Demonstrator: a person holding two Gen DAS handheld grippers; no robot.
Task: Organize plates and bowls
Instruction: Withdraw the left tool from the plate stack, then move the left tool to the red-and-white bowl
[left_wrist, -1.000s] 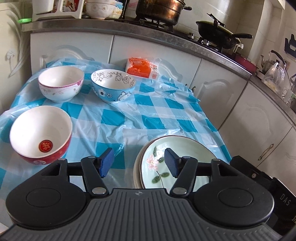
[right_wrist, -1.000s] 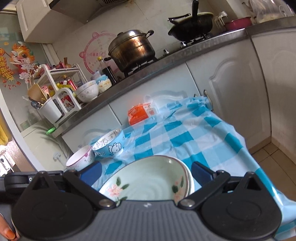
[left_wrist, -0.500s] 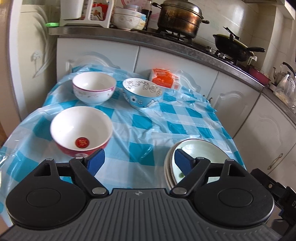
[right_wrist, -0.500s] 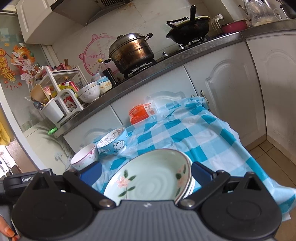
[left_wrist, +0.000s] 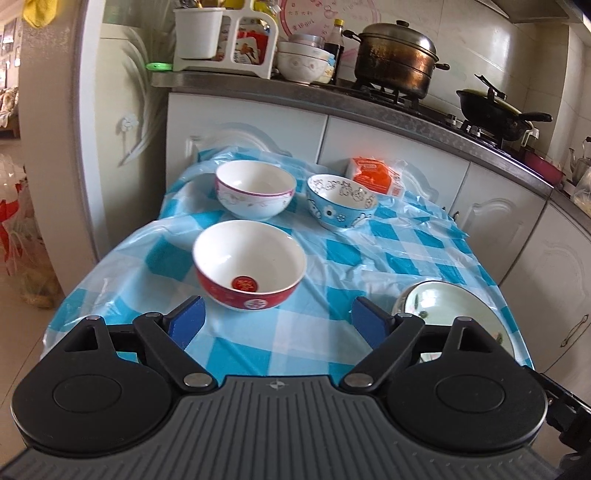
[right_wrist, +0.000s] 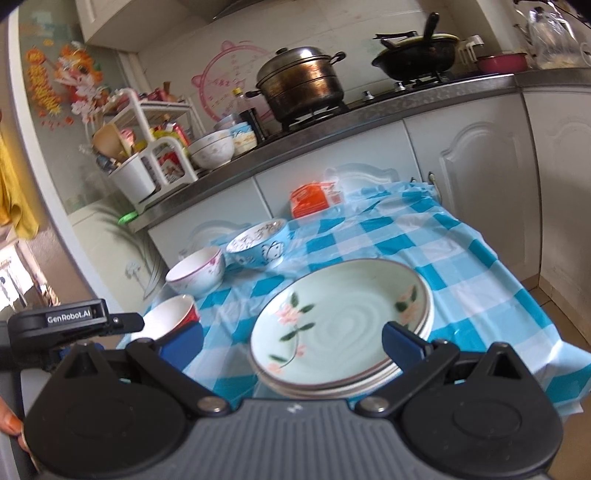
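The red bowl (left_wrist: 249, 264) sits on the checked tablecloth (left_wrist: 388, 254) just ahead of the left gripper (left_wrist: 276, 320), centred between its spread, empty fingers. The stack of green floral plates (right_wrist: 338, 325) lies directly before the right gripper (right_wrist: 291, 341), whose wide-open fingers flank the stack's near edge without touching it. Beyond stand a pink-trimmed bowl (left_wrist: 255, 194) and a blue bowl (left_wrist: 341, 201).

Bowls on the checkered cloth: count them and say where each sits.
3. The red bowl sits nearest the left gripper; the pink-trimmed bowl is behind it; the blue patterned bowl is right of that. None looks hidden.
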